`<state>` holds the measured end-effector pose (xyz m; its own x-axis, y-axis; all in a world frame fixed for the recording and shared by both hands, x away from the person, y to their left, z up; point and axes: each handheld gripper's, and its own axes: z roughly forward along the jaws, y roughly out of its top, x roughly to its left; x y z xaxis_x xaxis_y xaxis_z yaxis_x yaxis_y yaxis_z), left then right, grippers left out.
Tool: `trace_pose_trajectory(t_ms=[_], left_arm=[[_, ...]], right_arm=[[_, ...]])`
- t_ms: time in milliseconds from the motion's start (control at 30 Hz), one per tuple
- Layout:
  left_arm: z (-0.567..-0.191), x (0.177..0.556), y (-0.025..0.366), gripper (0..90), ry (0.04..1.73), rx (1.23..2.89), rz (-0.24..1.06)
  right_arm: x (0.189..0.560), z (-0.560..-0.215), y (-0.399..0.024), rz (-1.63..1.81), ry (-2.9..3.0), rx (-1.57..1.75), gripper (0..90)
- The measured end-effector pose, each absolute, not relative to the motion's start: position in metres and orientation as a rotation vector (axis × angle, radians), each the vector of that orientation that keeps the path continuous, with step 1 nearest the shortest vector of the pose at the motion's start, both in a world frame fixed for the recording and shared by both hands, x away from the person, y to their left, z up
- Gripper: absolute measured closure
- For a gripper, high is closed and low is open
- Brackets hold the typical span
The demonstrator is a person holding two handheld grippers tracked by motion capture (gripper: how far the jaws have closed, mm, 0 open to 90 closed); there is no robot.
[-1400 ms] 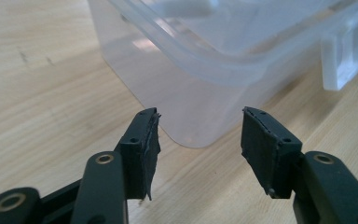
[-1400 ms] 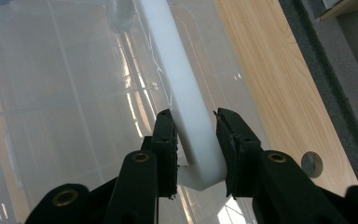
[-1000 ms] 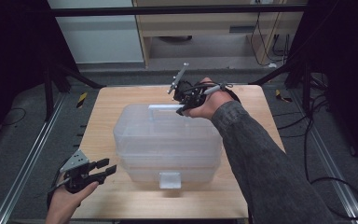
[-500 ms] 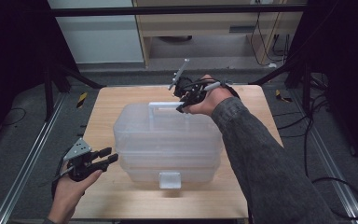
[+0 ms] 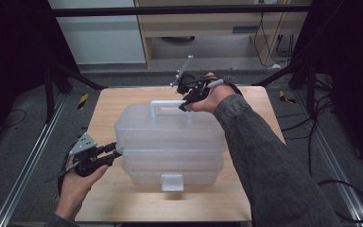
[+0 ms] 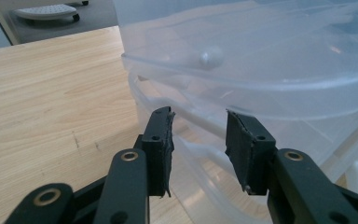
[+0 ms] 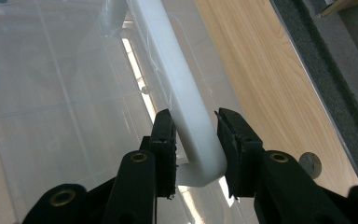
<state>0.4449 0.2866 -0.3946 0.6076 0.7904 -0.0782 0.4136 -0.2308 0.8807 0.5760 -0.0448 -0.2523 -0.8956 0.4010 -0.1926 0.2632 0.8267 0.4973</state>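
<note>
So the clear plastic storage box (image 5: 170, 142) is sat roughly mid-table, its front latch (image 5: 172, 181) facing the near edge and its white handle (image 5: 168, 105) raised up toward the far edge of the wooden table (image 5: 104, 106).

The right gripper (image 5: 185, 105) is clamped on that handle at its right-hand corner; in the right gripper view the white bar (image 7: 182, 98) is pinched between both pads, right where it bends. The left gripper (image 5: 116, 152) is brought up at the box's left end, near the table's left edge. Its jaws have just been closing, but they are not pressed on anything yet: in the left gripper view the overhanging lid rim (image 6: 242, 81) is seen just beyond and above the pad tips, and the lower tray wall (image 6: 205, 140) is seen through the gap between them.

Probably the step in hand is getting a second hold on the box's left side while the handle is kept steady. To do it well, the left jaws should be eased further in so the rim is properly between the pads before being squeezed, since thin plastic lips tend to slip or flex if only the edge is caught. The handle grip should be kept firm and unmoved meanwhile, so the box isn't dragged across the table.
</note>
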Motion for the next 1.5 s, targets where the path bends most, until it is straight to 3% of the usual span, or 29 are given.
trace_pose_trajectory(t_ms=[467, 600, 1033, 1233, 1500], left_arm=[[-0.393, 0.448, 0.280, 59.8, 0.953, 1.842, 0.510], [-0.390, 0.447, 0.279, 63.2, 0.945, 1.855, 0.519], [-0.387, 0.447, 0.278, 63.8, 0.945, 1.854, 0.521], [-0.386, 0.446, 0.277, 63.2, 0.948, 1.857, 0.523], [-0.385, 0.448, 0.277, 61.7, 0.949, 1.850, 0.514]], right_arm=[[0.578, -0.252, -0.046, 0.692, 2.713, 0.518, 68.0], [0.577, -0.253, -0.047, 0.700, 2.705, 0.519, 67.5], [0.560, -0.238, -0.060, 0.740, 2.630, 0.574, 48.1], [0.545, -0.229, -0.071, 0.773, 2.594, 0.589, 50.0], [0.537, -0.216, -0.095, 0.844, 2.523, 0.632, 60.2]])
